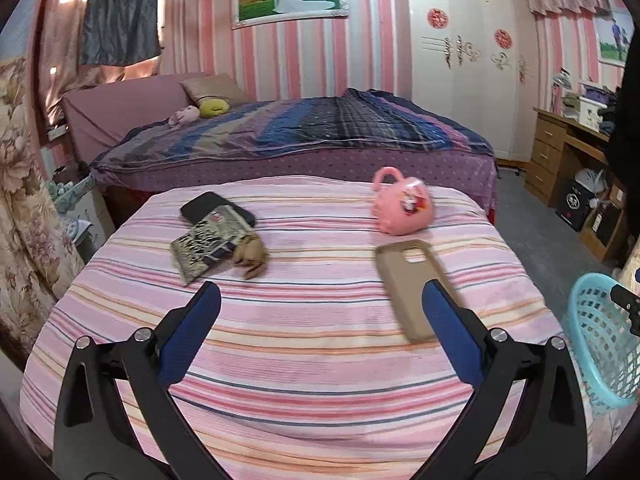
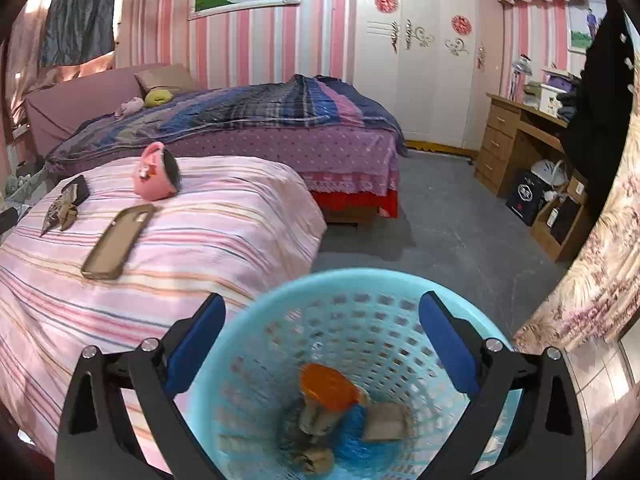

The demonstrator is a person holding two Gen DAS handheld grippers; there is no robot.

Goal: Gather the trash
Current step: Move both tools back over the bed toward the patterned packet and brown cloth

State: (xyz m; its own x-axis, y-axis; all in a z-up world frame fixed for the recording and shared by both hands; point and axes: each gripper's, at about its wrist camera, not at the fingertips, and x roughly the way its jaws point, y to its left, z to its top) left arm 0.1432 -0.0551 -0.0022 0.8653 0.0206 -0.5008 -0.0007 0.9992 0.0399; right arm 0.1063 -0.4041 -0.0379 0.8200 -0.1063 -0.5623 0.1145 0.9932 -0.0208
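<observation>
Both grippers spread, empty: left over bed, right above basket already holding trash. Wrapper and brown wad remain by phone. Risk: wide jaws snag phone or case, 2 non-trash items.

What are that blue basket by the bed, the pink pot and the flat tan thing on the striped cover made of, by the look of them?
The basket looks like moulded plastic: a smooth light-blue rim and a regular lattice of holes in the wall. The pink pot also seems to be plastic, glossy with a moulded handle and a printed picture. The tan thing, apparently a phone case, looks like matt soft rubber or silicone, with a cut-out window; the blur leaves that open.
</observation>
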